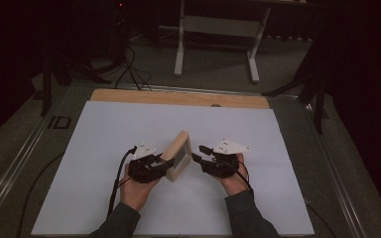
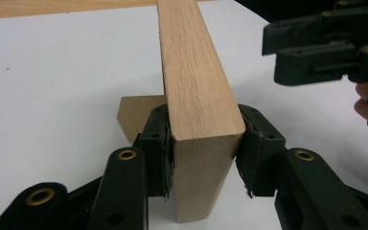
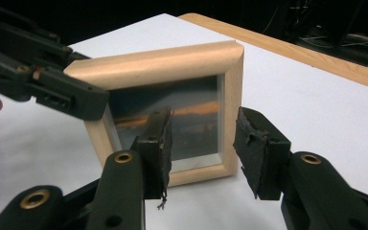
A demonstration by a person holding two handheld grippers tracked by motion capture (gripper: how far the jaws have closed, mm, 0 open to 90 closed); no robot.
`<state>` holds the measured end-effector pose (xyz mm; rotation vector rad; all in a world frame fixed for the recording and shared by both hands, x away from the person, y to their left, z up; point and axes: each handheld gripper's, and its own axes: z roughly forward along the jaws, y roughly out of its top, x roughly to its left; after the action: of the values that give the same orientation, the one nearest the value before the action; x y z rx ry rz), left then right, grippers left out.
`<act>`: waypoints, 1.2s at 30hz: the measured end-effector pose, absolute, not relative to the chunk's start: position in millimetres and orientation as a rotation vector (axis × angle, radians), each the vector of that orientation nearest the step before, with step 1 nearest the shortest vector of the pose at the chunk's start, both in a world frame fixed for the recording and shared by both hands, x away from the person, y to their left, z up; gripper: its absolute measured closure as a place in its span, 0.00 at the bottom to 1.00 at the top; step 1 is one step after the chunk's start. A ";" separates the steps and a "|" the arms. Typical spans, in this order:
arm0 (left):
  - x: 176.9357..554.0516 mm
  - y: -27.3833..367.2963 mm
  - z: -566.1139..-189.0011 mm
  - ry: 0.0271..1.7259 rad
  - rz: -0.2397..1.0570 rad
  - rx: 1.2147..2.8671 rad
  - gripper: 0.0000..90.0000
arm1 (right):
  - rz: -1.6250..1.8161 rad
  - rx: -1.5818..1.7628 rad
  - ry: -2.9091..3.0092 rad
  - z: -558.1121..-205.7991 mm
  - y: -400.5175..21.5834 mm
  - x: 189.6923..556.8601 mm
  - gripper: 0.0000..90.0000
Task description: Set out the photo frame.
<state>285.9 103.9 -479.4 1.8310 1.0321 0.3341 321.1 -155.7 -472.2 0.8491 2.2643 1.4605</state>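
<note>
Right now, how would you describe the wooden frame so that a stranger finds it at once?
Look at the white sheet that covers the table. Near its middle, between the left gripper and the right gripper, stands the picture frame. It is the one pale wooden thing there, upright, with dark glass.

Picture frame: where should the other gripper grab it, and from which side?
Judging by its pose, grip the free upright side rail of the picture frame, coming level from the glass side. It stands upright, the left gripper already clamps the opposite edge, and the right gripper has open jaws facing it.
</note>
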 end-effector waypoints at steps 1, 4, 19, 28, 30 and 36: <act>285.2 103.1 -479.1 1.021 0.342 1.842 0.67 | 1.459 0.851 2.261 -471.6 -156.2 321.2 0.63; 283.3 100.2 -478.9 0.993 0.359 1.858 0.67 | 1.460 0.856 2.253 -469.4 -157.5 321.2 0.62; 272.8 89.1 -478.8 0.904 0.362 1.903 0.67 | 1.475 0.926 2.164 -458.6 -168.7 323.7 0.69; 263.0 78.2 -479.1 0.842 0.370 1.935 0.67 | 1.475 0.933 2.132 -453.7 -169.6 322.0 0.96; 261.7 76.7 -479.1 0.828 0.363 1.939 0.67 | 1.478 0.931 2.131 -453.4 -169.3 322.0 0.97; 256.8 71.3 -479.0 0.780 0.341 1.956 0.67 | 1.475 0.916 2.139 -454.0 -166.0 323.0 0.99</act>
<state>256.8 71.3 -479.0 1.9559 0.7804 0.3413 323.0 -166.0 -454.0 0.9157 2.1394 1.4752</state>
